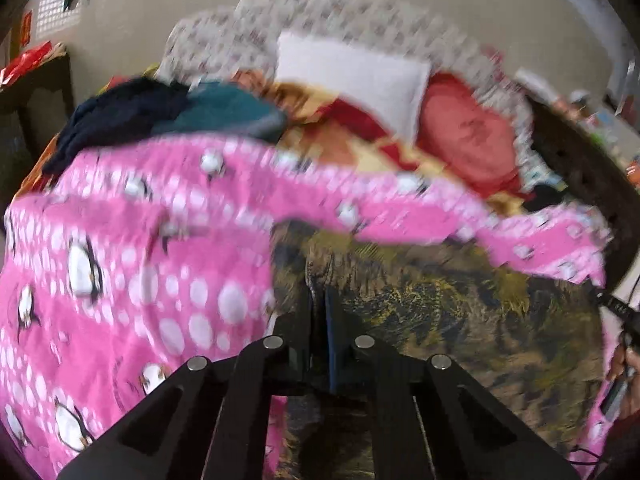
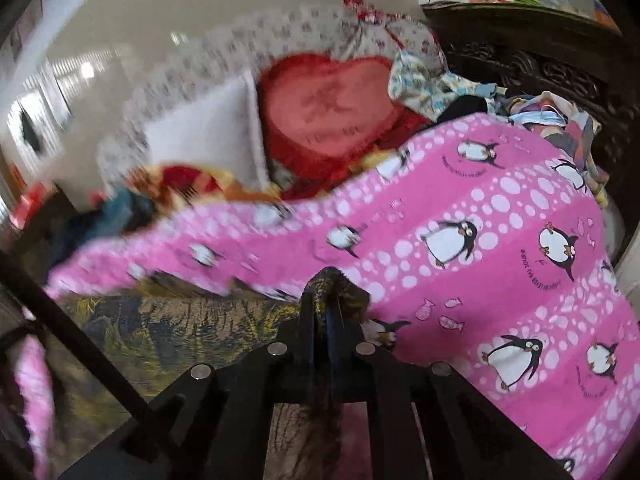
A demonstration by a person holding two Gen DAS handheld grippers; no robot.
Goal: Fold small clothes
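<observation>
**Both grippers clamped on the olive garment over the pink blanket**

The garment [image 1: 440, 320], a small piece in mottled olive, yellow and brown, lies directly ahead of my left gripper [image 1: 320, 304] and spreads to its right. Its near edge runs up between the left fingers, which stand almost together with the cloth pinched in the narrow gap. From my right gripper [image 2: 326, 300] the same garment [image 2: 180, 328] stretches away to the left. A bunched fold of it rises just past the right fingertips, which are closed tight on the fabric.

The garment rests on a pink blanket [image 2: 500, 240] printed with penguins and white dots. The blanket fills the area left of the left gripper [image 1: 120, 260] and the area right of the right gripper. A raised, blurred band of it crosses just beyond the garment in both views.

Farther ahead of both grippers lie a white pillow [image 1: 352, 76] and, touching its side, a red heart cushion [image 2: 328, 108]. Dark blue and teal clothes [image 1: 160, 112] are heaped ahead and to the left of the left gripper. Beyond the right gripper, to the right, sits a carved dark headboard [image 2: 540, 64] with mixed clothes piled against it.
</observation>
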